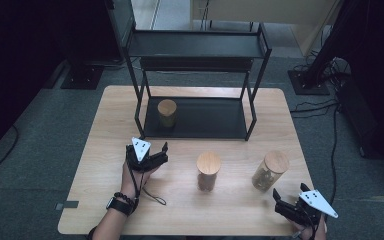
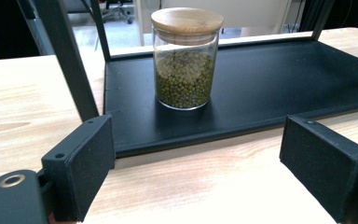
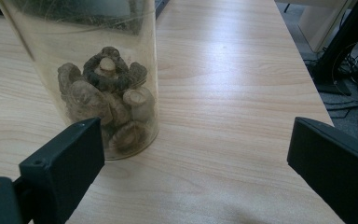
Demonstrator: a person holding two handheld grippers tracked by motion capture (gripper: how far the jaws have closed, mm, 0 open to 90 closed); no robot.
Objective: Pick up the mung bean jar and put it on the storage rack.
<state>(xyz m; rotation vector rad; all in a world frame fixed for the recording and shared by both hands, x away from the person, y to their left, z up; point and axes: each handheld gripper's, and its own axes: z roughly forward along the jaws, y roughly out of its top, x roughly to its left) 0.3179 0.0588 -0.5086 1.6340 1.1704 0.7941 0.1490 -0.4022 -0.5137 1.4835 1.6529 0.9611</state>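
Both hand-held grippers gape empty — right (image 1: 291, 196) nearing the mushroom jar (image 3: 106, 84), left (image 1: 146, 149) facing the shelved bean jar (image 2: 185, 58). Next: straddle the mushroom jar, clamp.

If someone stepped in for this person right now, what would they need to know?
Left gripper: open, holding nothing, near the front edge of the rack.
Right gripper: open, holding nothing, close to the mushroom jar but not around it.
Bean jar: upright on the rack's lower shelf.
Middle jar: upright on the table, between the grippers.
Done, by the look of it: one jar shelved.
Likely left: the two jars on the table, the mushroom jar probably next.
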